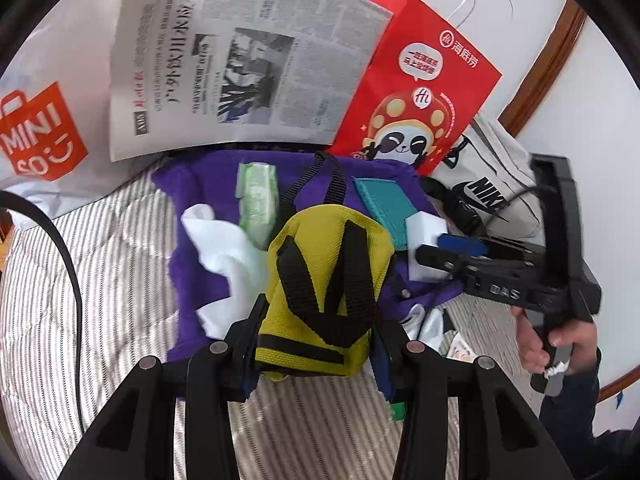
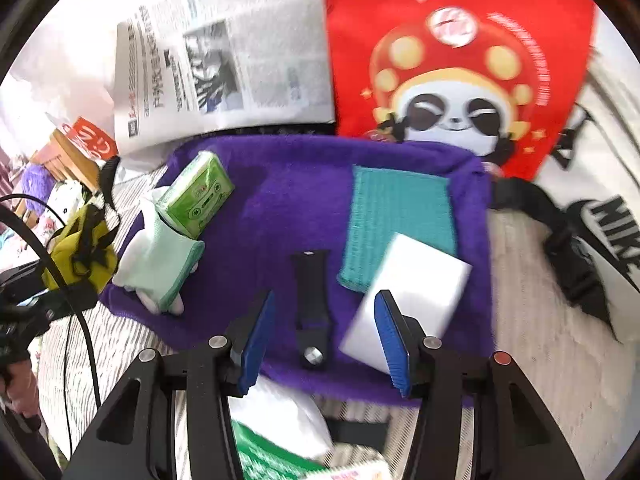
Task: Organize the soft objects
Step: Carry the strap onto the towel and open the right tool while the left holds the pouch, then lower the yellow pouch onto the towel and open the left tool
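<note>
My left gripper (image 1: 316, 332) is shut on a yellow pouch with black straps (image 1: 324, 280) and holds it above a purple towel (image 1: 208, 264); the pouch also shows at the left of the right wrist view (image 2: 78, 256). On the towel (image 2: 288, 200) lie a green tissue pack (image 2: 196, 196), a pale green and white cloth (image 2: 160, 268), a black watch strap (image 2: 312, 304), a teal cloth (image 2: 396, 216) and a white sponge block (image 2: 416, 300). My right gripper (image 2: 320, 340) is open and empty above the strap, next to the sponge. It shows in the left wrist view (image 1: 452, 252).
A newspaper (image 1: 240, 64), a red panda paper bag (image 1: 420, 84) and a white Miniso bag (image 1: 40, 136) stand behind the towel. A white Nike bag with black straps (image 2: 600, 232) lies to the right. All rests on a striped bedcover (image 1: 100, 280). More tissue packs (image 2: 280, 440) lie below my right gripper.
</note>
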### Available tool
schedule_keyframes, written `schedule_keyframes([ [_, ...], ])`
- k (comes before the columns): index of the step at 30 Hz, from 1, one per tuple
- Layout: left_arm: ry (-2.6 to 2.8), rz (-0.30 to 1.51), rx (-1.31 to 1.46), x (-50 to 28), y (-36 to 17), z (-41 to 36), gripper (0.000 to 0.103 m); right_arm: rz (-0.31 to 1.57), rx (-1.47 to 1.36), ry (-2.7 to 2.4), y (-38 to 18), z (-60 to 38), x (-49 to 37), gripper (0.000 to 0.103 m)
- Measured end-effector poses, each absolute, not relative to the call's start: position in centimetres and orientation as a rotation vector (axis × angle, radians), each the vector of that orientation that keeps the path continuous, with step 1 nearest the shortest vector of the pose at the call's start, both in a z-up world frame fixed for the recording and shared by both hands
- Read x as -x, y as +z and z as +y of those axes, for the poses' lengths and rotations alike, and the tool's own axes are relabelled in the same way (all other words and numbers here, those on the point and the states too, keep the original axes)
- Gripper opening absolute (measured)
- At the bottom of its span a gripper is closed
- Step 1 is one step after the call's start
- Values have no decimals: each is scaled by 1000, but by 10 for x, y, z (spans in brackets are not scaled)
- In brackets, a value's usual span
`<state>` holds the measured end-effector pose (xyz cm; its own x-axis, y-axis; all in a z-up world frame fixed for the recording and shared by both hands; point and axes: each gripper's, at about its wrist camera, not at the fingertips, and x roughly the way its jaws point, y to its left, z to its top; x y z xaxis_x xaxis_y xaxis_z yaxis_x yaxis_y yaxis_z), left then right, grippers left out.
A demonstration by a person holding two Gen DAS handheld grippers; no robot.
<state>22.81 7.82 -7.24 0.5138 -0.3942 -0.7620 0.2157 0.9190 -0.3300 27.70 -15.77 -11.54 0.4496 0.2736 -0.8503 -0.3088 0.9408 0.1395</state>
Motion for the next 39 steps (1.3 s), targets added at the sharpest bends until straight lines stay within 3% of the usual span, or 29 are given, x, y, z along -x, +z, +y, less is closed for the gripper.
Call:
schedule_keyframes([
  [11,-400,1016,165,-287,-89,23,42,1006,32,236,-96,-220,-229,55],
  [26,-173,1074,37,-343,-132,5,43,1022,-10,234,-114,-248,-221,55],
  [31,-158,1087,-32,-347,-139,-7,47,1045,-12,228,-126,-252,-222,55],
  [39,-175,1106,-56,-345,-145,-17,65,1045,-34,221,-127,-262,-217,55],
])
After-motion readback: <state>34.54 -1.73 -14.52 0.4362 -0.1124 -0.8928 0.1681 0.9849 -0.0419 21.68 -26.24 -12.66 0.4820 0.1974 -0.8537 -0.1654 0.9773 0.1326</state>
